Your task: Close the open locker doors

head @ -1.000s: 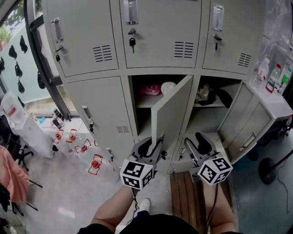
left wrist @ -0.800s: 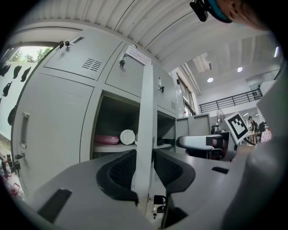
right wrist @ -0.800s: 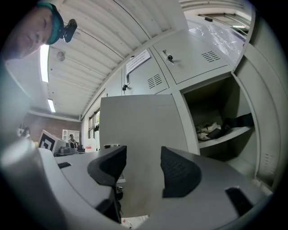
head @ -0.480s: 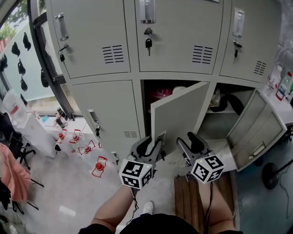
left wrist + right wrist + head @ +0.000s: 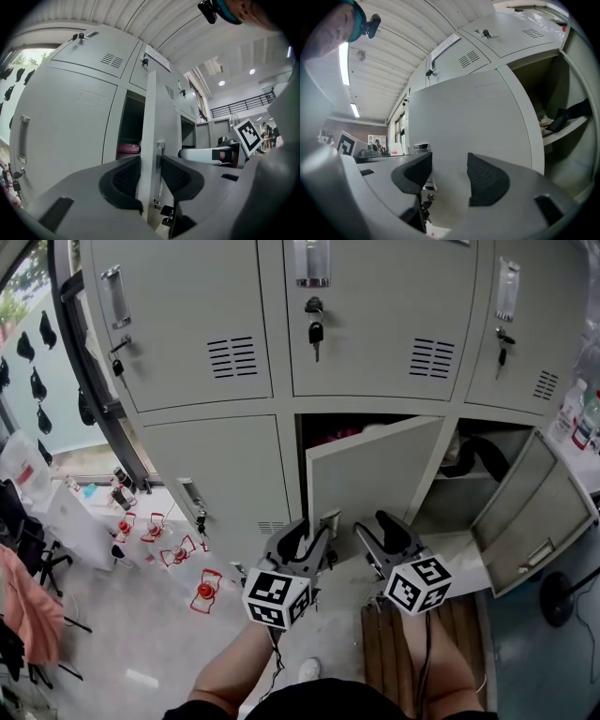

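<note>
In front of the bank of pale grey metal lockers (image 5: 211, 456) you have both tools low, at the bottom row. The middle lower locker's grey steel door (image 5: 370, 474) stands partly open, swung out towards you, so only a dark gap shows above and behind it. Your left gripper (image 5: 307, 538) straddles that door's free edge. Its jaws are opening, and the thin edge still stands between the two black ribbed pads (image 5: 125, 176), which lie close along either face. A small metal latch tab (image 5: 160, 144) sticks out of the edge just above the pads. Past the edge, a pink flat object (image 5: 129, 148) rests on the shelf inside that locker.

Your right gripper (image 5: 380, 532) hangs just beside the left one, in front of the same door's outer face. Its jaws are apart with nothing between them, only the plain grey panel behind.

To the right, the neighbouring lower locker's door (image 5: 539, 507) is swung wide open, well clear of both tools. A black bundled item (image 5: 473, 454) lies on that locker's shelf. The upper row of doors is shut, and a dark key (image 5: 316, 332) hangs from the middle one's lock. Below you is a brown slatted wooden board (image 5: 380, 652).
</note>
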Demonstrator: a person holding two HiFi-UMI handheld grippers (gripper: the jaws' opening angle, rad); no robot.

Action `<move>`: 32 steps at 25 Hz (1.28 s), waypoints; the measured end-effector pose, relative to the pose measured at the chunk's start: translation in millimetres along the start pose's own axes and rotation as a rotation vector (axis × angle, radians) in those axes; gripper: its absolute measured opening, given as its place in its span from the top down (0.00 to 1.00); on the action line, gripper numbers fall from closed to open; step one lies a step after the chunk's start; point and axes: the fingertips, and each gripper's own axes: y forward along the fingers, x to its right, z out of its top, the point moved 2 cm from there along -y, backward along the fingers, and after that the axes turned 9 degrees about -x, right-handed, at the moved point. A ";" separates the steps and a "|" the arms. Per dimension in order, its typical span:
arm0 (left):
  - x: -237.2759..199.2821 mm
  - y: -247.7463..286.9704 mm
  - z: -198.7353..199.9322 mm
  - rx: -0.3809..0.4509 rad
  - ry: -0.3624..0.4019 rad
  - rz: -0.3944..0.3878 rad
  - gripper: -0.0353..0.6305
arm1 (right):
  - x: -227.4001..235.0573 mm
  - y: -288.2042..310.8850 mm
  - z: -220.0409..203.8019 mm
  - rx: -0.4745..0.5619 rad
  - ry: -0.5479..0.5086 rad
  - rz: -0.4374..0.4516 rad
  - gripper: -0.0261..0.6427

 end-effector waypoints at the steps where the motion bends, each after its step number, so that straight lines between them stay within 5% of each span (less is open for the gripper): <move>1: -2.4 1.3 0.3 0.001 0.002 -0.002 0.72 | 0.0 3.5 -0.3 -0.001 0.002 0.000 0.62; 16: -38.4 16.8 4.0 0.004 0.026 -0.012 0.76 | 2.6 43.8 2.2 0.007 0.014 -0.024 0.63; 32: -46.0 13.7 4.3 0.012 0.030 -0.111 0.74 | 10.2 72.0 7.2 0.020 0.021 -0.067 0.62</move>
